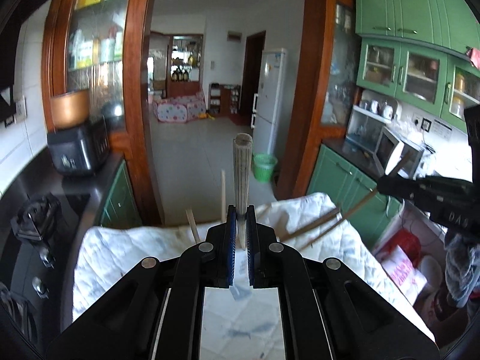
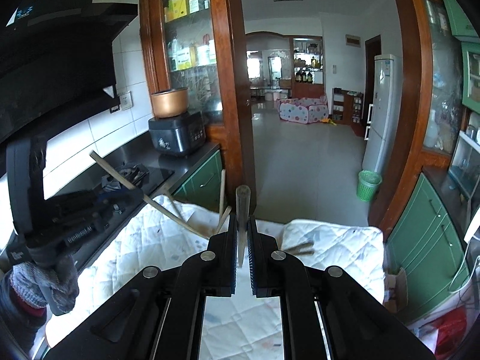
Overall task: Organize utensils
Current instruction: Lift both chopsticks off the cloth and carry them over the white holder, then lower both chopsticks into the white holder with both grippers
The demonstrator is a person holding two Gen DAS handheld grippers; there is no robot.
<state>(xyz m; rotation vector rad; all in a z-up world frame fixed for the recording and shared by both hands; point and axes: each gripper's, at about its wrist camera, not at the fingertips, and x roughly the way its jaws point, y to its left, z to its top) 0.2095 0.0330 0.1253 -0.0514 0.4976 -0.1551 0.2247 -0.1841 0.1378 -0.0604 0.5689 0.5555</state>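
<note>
Left gripper (image 1: 241, 220) clamped on upright chopstick (image 1: 242, 174). Right gripper (image 2: 242, 229) clamped on another chopstick (image 2: 242, 210). More sticks (image 1: 315, 228) lie on quilted white cloth (image 1: 135, 249) over surface.

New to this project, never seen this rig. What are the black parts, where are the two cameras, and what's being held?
No robot: a person holds one handheld claw in each hand, each with a fisheye camera looking along its fingers. In the left wrist view, the left claw is shut on a chopstick. In the right wrist view, the right claw is shut on another chopstick. Each view also catches the other claw at its edge. Below lies a white quilted cloth with more loose chopsticks on it.
</note>
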